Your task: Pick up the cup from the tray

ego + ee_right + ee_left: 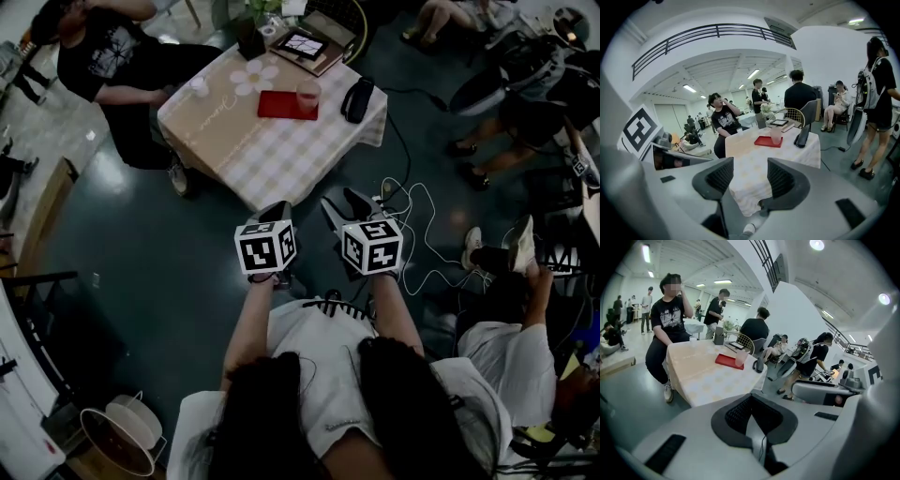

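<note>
Right tongs [749,174] far from cup [776,135]

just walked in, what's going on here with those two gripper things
A person holds a gripper in each hand, both aimed at a cloth-covered table some way ahead. On it a pink cup stands on a red tray, untouched. The left gripper has its fingers together. The right gripper has its fingers apart with nothing between them. Neither has reached the table yet. An onlooker sits beside it.
</note>
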### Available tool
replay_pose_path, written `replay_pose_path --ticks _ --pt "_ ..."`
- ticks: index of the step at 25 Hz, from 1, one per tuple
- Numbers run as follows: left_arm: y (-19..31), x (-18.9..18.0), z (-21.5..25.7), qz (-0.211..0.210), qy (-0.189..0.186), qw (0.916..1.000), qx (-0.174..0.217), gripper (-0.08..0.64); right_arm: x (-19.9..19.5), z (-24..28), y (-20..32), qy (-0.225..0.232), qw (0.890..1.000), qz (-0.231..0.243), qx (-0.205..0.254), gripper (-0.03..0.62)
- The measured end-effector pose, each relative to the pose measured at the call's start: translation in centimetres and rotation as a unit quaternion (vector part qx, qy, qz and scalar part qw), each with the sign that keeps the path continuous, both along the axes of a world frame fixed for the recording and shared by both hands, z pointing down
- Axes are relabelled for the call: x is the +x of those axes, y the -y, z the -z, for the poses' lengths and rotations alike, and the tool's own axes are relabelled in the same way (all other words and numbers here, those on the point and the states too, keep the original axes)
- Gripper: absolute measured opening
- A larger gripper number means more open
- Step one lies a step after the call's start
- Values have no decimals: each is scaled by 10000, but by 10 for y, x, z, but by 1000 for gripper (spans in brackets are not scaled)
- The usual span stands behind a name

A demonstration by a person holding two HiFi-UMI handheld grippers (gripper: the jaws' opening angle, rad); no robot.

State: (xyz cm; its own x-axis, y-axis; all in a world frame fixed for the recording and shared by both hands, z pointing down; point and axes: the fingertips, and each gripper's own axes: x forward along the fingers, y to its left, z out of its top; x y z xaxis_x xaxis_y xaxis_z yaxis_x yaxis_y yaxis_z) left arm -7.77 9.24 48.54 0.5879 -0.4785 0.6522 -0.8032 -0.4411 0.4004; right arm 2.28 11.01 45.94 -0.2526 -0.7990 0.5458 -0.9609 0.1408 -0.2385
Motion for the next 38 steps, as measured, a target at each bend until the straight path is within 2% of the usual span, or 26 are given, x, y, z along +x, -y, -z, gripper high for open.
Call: replay_pose_path --ticks 4,9,19,26,38 --pt "16 -6 0 -91 9 10000 19 3 -9 -7 15 202 9997 -7 -147 216" --pt "39 -10 4 -182 -9 9998 104 4 -13 -3 37 16 10000 -35 -88 222" --pt "59 -16 6 -224 65 9997 118 3 -10 0 59 29 9998 -201 -25 239" --pt "79 -4 2 -187 97 9997 86 3 1 -3 84 76 9998 -161 -10 244" --pt "159 24 -4 103 120 9999 -35 4 35 -15 170 27 9999 86 -110 286"
